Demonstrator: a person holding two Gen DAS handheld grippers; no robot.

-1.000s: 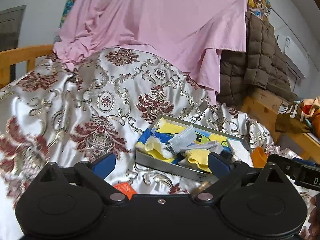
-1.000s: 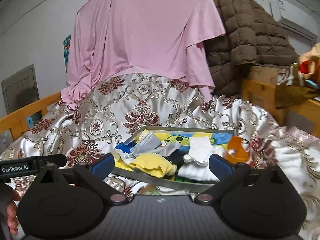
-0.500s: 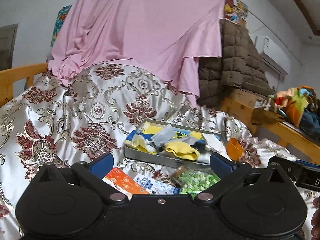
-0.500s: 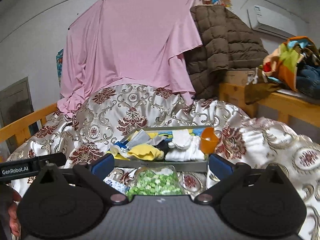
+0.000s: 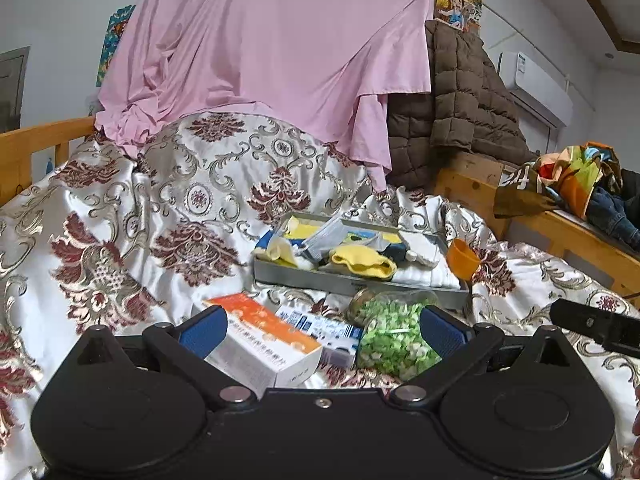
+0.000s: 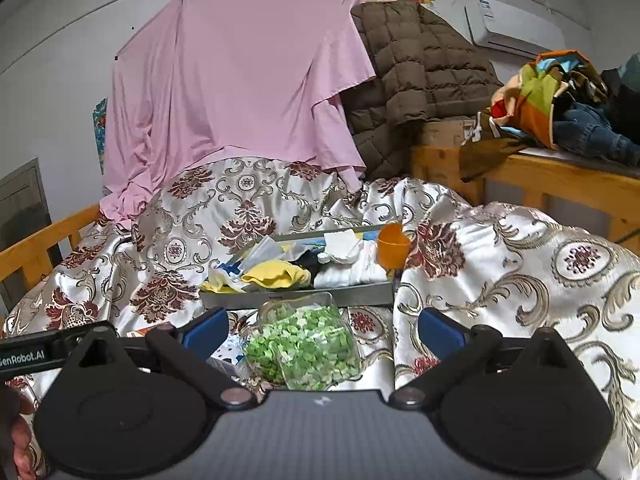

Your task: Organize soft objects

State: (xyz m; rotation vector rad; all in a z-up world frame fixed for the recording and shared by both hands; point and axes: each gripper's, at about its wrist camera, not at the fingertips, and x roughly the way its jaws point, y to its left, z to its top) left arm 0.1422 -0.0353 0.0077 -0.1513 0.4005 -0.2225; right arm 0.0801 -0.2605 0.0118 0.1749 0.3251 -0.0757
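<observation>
A grey metal tray (image 5: 320,278) (image 6: 248,299) lies on the patterned bedspread and holds soft things: a yellow cloth (image 5: 362,263) (image 6: 276,273), white folded cloths (image 5: 428,272) (image 6: 348,266), a grey face mask (image 5: 326,236) and a black piece. My left gripper (image 5: 320,330) is open and empty, held back from the tray. My right gripper (image 6: 322,328) is open and empty, also short of the tray.
In front of the tray lie a clear jar of green bits (image 5: 394,332) (image 6: 306,340), an orange-and-white box (image 5: 260,340) and a blue-and-white box (image 5: 324,326). An orange cup (image 5: 462,254) (image 6: 393,246) stands at the tray's right end. Wooden bed rails flank the bed.
Both grippers have pulled back and risen away from the tray. The jar and boxes in front of the tray have come into view. Both stay open and empty.
</observation>
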